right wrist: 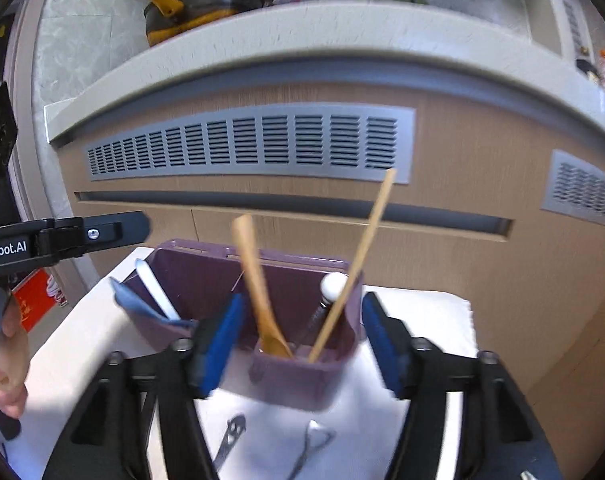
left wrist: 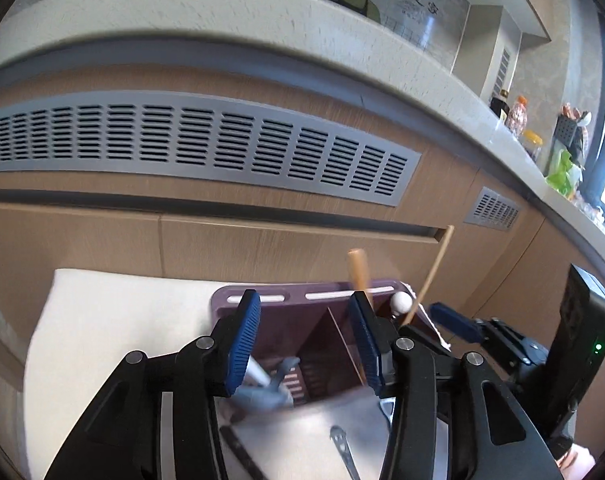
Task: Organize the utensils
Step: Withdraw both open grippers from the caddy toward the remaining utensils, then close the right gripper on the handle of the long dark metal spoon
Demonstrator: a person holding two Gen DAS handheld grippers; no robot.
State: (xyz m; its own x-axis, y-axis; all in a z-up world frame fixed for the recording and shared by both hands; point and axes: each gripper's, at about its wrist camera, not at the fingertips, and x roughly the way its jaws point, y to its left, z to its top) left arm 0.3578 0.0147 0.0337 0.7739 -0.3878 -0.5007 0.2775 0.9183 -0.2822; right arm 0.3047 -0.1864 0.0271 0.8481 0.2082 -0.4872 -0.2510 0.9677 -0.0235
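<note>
Hovering both claws over the purple holder (right wrist: 302, 376) on the white cloth, I find the left claw (left wrist: 306, 344) and right claw (right wrist: 298, 344) spread apart, empty. Wooden spoon (right wrist: 254, 280) and chopstick (right wrist: 358, 264) stand inside; a fork (right wrist: 230, 436) (blurred) lies loose. Risk, in my judgement: clipping the leaning chopstick could tip the holder.

"nRobot.AI", cut off at the edge, on the left tongs (right wrist: 114, 232)
</note>
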